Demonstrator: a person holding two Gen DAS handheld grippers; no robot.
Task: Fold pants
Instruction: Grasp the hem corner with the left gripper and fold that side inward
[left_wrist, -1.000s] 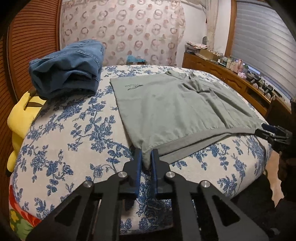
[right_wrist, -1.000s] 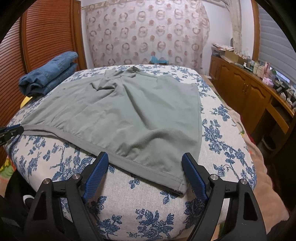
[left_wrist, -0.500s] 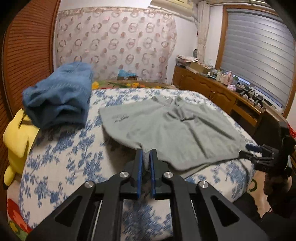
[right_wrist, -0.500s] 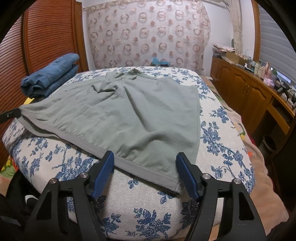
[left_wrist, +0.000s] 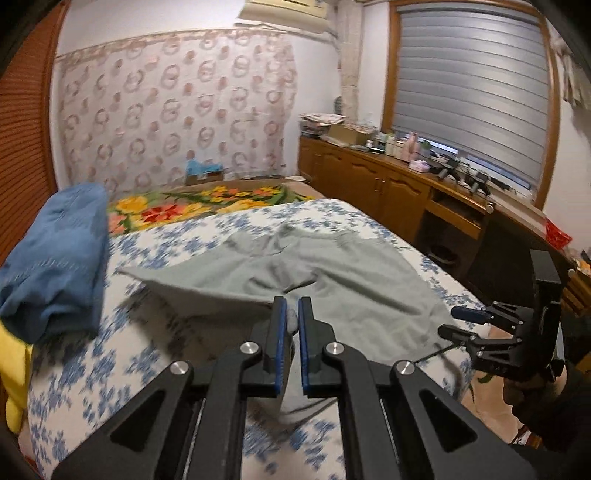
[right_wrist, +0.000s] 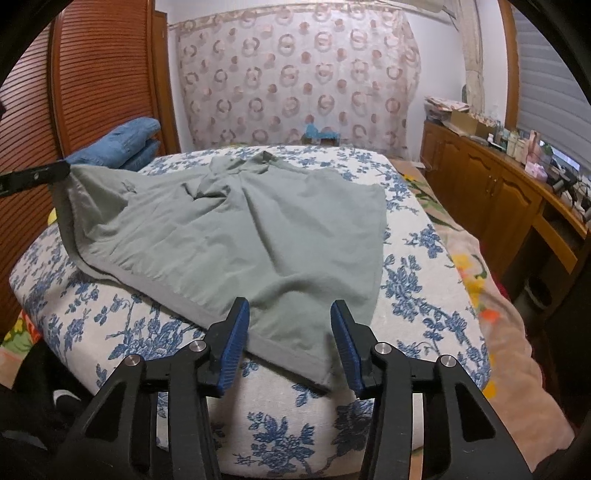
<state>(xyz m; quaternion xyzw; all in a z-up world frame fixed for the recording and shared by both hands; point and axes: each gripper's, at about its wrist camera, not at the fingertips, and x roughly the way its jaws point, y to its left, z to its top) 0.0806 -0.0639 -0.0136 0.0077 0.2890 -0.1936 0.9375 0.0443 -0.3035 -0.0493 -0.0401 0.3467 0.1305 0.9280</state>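
While my left gripper (left_wrist: 291, 325) stays pinched tight on one corner of the grey-green pants (right_wrist: 236, 236), holding that corner raised off the bed (right_wrist: 424, 258), my right gripper (right_wrist: 290, 347) has just been closing, its blue pads either side of the opposite waistband corner but not yet pressing it. The rest of the pants lies spread across the flowered bedcover, rumpled toward the far end. Folded blue jeans (left_wrist: 55, 258) sit at the bed's left edge, with a wooden cabinet (left_wrist: 369, 184) along the right wall.
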